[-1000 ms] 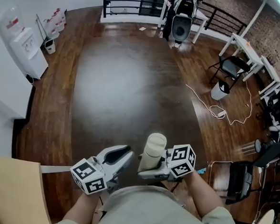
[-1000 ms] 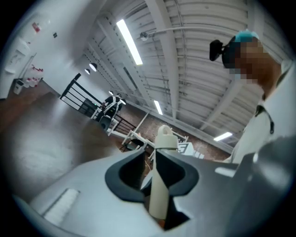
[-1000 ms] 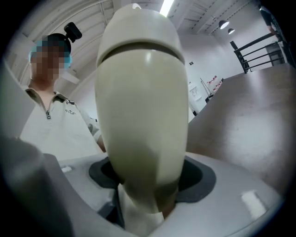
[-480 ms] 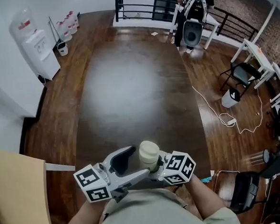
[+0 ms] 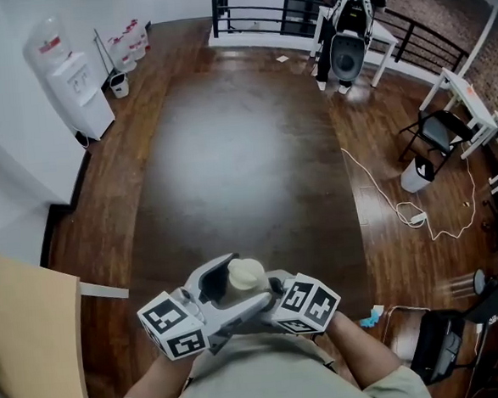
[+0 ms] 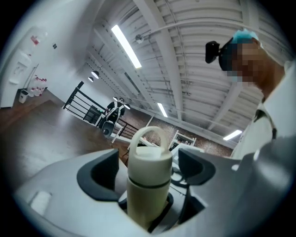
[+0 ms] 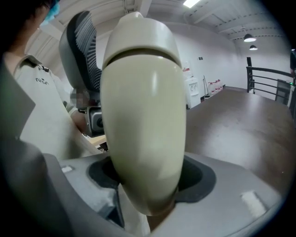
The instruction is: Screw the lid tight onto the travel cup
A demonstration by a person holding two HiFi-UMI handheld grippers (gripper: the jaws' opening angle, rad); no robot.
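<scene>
A cream travel cup [image 5: 246, 275] with a loop-handled lid [image 6: 149, 159] is held in front of my body above the floor. My right gripper [image 5: 263, 300] is shut on the cup's body [image 7: 143, 125], with a dark pad on each side of it. My left gripper [image 5: 237, 290] reaches in from the left. Its jaws have just been opening and now stand wide on either side of the lid, with a gap at each pad. In the left gripper view, the left gripper [image 6: 148, 175] frames the lid and the seam below it. One ridged left finger [image 7: 83, 51] shows behind the cup.
Dark wood floor lies below. A water dispenser [image 5: 75, 87] stands at far left and a pale tabletop [image 5: 29, 337] is at lower left. A black railing [image 5: 261, 6], a folding chair [image 5: 435, 130] and a white cable [image 5: 403, 209] are at the back and right.
The left gripper, shut and apart from the cup a second ago, has opened wide and moved in around the lid. The cup has tipped more upright, toward the head camera.
</scene>
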